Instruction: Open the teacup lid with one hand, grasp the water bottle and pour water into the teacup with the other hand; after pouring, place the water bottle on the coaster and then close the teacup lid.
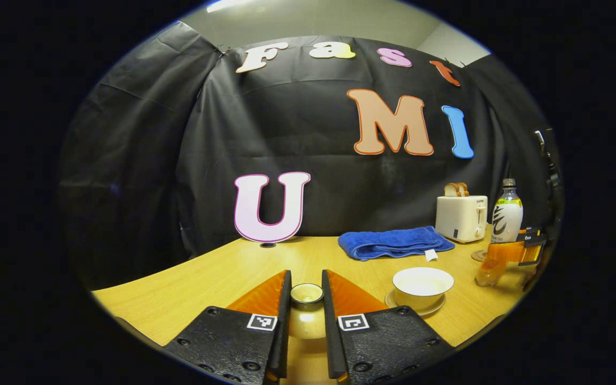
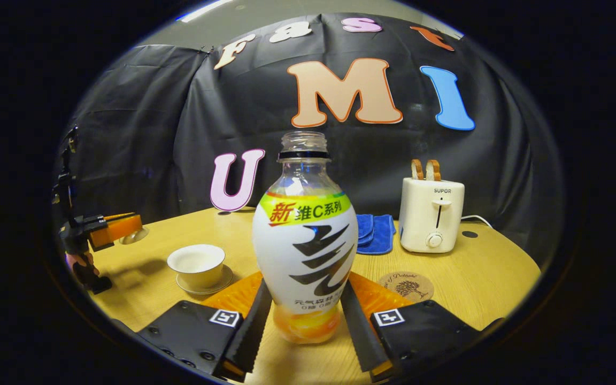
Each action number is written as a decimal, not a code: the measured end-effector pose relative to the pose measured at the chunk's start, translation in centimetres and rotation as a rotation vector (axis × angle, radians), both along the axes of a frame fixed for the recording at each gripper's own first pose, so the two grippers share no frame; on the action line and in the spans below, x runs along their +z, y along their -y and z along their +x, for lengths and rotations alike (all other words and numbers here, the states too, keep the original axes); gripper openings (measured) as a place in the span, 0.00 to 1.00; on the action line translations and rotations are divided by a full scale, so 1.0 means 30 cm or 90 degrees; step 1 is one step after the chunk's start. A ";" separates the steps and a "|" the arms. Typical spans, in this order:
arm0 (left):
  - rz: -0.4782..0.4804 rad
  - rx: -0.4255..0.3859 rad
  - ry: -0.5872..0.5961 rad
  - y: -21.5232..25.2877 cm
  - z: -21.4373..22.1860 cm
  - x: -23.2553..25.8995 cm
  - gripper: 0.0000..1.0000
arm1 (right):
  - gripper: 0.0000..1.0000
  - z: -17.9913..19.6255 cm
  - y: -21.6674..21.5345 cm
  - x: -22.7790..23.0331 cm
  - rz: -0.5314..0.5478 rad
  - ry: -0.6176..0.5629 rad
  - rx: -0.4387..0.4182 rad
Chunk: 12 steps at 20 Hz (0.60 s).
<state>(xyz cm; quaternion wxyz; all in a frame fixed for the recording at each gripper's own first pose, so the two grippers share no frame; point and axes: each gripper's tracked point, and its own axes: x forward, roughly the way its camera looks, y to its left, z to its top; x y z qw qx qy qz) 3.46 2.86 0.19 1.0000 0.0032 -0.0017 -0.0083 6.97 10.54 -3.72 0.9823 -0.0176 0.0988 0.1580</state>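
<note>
In the left gripper view, my left gripper [image 1: 306, 299] holds the lid [image 1: 307, 294] by its knob. Both fingers [image 1: 285, 299] press on the knob from each side, and the lid hangs up off the table [image 1: 190, 283]. The teacup [image 1: 422, 286] sits open on its saucer [image 1: 436, 310], a bit to the right of my fingers. Behind it lies a folded blue towel [image 1: 393, 243]. A white toaster [image 1: 461, 217] with bread [image 1: 456, 189] in its slots stands next to the towel. The bottle [image 1: 507, 216] stands beside the toaster with no cap on, and the right gripper [image 1: 506, 251] is down by its base. A small edge of the coaster [image 1: 478, 255] peeks out near it. In the right gripper view, the bottle [image 2: 303, 240] stands straight up on the table [image 2: 500, 278], right between my right gripper's [image 2: 306, 315] two fingers [image 2: 257, 321]. The fingers stand spread wide, one on each side of the bottle's bottom part, and I cannot tell if they touch it. The coaster [image 2: 407, 286] lies just to the right of the bottle. The toaster [image 2: 431, 214] stands behind the coaster, and the towel [image 2: 375, 232] is next to it. The teacup [image 2: 197, 264] sits on its saucer [image 2: 222, 283] off to the left. Farther left, the left gripper [image 2: 126, 230] holds the lid [image 2: 134, 235] up in the air.
</note>
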 end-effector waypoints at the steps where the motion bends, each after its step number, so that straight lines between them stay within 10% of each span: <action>1: 0.000 0.000 0.000 -0.002 -0.002 -0.001 0.27 | 0.76 0.001 -0.003 -0.005 -0.005 -0.003 0.000; 12: 0.000 0.005 -0.001 -0.009 -0.002 -0.001 0.27 | 0.68 0.030 0.040 0.043 -0.210 0.056 -0.043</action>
